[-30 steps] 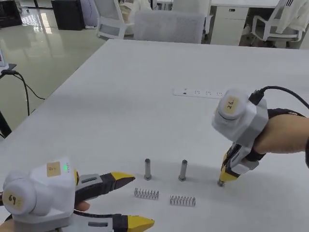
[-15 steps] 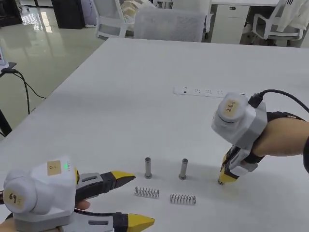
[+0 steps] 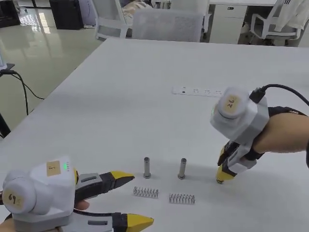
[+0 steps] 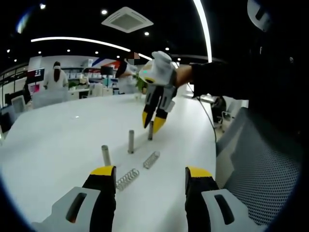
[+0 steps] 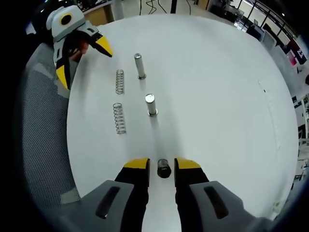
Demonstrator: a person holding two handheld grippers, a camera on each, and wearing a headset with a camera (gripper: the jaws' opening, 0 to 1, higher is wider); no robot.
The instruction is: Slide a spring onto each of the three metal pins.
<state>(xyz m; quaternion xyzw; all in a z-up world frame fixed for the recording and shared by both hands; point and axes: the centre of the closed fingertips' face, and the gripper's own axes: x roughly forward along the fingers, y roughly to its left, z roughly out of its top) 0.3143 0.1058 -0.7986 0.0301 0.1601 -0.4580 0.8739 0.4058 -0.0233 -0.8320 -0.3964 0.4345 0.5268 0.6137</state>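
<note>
Staying astride third pin (image 5: 164,169), right claw (image 5: 162,163) unmoved

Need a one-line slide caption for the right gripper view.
Right gripper fingers flank one upright metal pin; two more pins stand ahead beside two loose springs.

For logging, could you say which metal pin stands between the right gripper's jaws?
The end pin farthest from the left gripper; the middle pin and nearest pin stand free.

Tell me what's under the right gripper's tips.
A metal pin stands upright on the table, between the parted jaws of the right gripper. In the head view the tips cover most of the pin's shaft, so little of it shows below them.
</note>
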